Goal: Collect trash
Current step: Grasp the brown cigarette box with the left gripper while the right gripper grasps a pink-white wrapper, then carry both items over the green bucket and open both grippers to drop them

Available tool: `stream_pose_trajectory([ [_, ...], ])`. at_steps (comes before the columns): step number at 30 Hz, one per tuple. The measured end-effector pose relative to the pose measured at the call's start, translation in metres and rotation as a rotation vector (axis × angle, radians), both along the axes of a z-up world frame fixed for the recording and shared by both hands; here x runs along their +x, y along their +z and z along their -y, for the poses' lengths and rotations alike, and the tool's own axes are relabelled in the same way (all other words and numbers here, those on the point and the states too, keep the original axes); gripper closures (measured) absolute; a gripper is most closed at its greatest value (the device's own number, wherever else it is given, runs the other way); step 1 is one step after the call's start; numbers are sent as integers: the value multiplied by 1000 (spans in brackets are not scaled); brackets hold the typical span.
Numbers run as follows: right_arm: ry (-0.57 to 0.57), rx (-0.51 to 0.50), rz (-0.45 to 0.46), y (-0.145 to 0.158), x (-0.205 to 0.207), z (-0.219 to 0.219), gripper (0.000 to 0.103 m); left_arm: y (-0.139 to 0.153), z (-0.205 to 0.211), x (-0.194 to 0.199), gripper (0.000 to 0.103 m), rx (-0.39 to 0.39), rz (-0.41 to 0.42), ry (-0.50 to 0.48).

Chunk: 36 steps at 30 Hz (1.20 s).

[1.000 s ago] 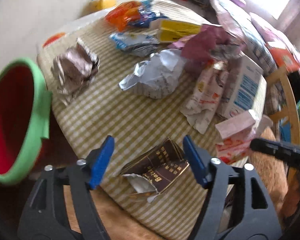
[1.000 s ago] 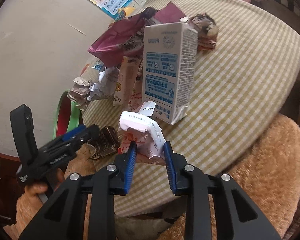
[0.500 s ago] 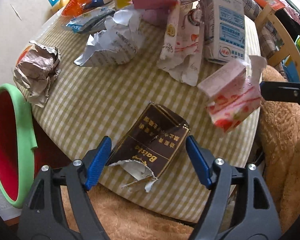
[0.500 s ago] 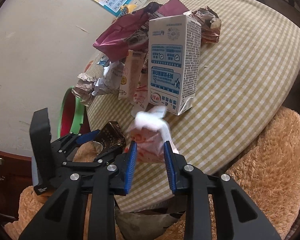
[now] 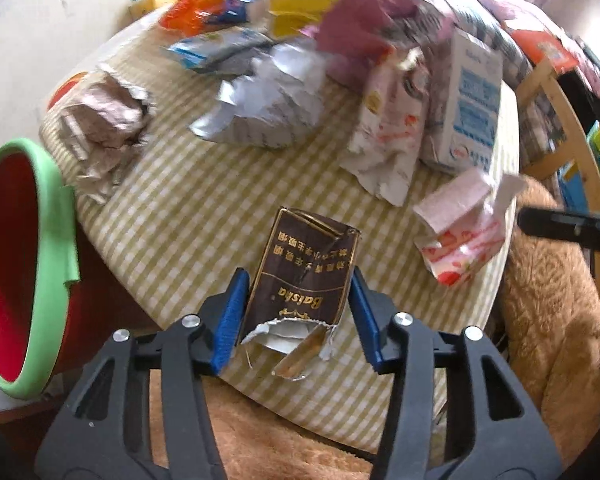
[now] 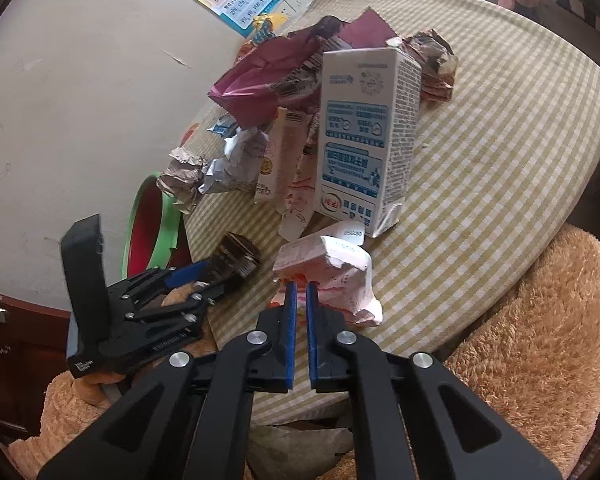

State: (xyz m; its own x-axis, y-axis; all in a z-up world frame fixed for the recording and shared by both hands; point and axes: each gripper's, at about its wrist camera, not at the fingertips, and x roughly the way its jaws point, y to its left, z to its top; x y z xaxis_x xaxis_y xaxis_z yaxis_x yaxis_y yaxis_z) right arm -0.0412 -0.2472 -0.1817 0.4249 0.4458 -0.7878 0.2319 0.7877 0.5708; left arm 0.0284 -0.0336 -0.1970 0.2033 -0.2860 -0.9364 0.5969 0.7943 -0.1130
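A torn brown carton (image 5: 304, 280) lies at the near edge of the checked round table (image 5: 188, 216). My left gripper (image 5: 298, 304) has its blue pads on both sides of the carton, touching or nearly touching it. My right gripper (image 6: 301, 292) is shut on a crumpled pink and white carton (image 6: 332, 272), which also shows in the left wrist view (image 5: 460, 232). The left gripper and brown carton (image 6: 236, 258) show in the right wrist view too. A red bin with a green rim (image 5: 16, 268) stands left of the table.
More trash covers the table: a white and blue milk carton (image 6: 364, 148), a crumpled brown wrapper (image 5: 104, 128), a silver wrapper (image 5: 268, 100), a maroon bag (image 6: 268, 84), a cream wrapper (image 5: 388, 128). A fuzzy tan cushion (image 6: 540, 320) lies at the table's near side.
My left gripper has closed in from wide open around the brown carton. My right gripper has shut tight on the pink carton.
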Motion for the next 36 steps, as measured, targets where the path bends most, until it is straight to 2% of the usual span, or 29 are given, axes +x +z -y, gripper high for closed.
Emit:
stream_pose_trajectory([
  [3, -34, 16, -27, -6, -3, 9, 81, 8, -14, 10, 55, -34, 23, 70],
  [4, -47, 9, -33, -7, -4, 10, 62, 14, -23, 12, 55, -51, 32, 99],
  [5, -59, 1, -33, -7, -5, 11, 47, 18, -28, 14, 55, -70, 38, 128],
  [8, -46, -14, -43, -9, -1, 8, 44, 25, -37, 19, 55, -108, 49, 197],
  [10, -38, -23, -41, -12, 4, 5, 33, 26, -40, 20, 55, -124, 50, 223],
  [16, -18, 6, -74, -36, 26, 3, 33, 20, -40, 19, 55, -132, 38, 245],
  [18, 25, -5, -91, -41, 32, -6, 46, 19, -38, 19, 55, -134, 38, 246],
  [19, 43, -14, -97, -42, 34, -11, 68, 19, -38, 19, 55, -135, 38, 249],
  [25, 101, -16, -50, -26, 34, -36, 73, 23, -46, 21, 55, -145, 58, 272],
  [29, 104, -1, 2, -4, 39, -47, 73, 40, -57, 24, 55, -160, 113, 315],
  [33, 111, 8, 57, 18, 53, -59, 73, 60, -80, 31, 55, -169, 184, 394],
  [36, 148, 4, 94, 32, 75, -81, 72, 66, -112, 40, 55, -153, 216, 502],
])
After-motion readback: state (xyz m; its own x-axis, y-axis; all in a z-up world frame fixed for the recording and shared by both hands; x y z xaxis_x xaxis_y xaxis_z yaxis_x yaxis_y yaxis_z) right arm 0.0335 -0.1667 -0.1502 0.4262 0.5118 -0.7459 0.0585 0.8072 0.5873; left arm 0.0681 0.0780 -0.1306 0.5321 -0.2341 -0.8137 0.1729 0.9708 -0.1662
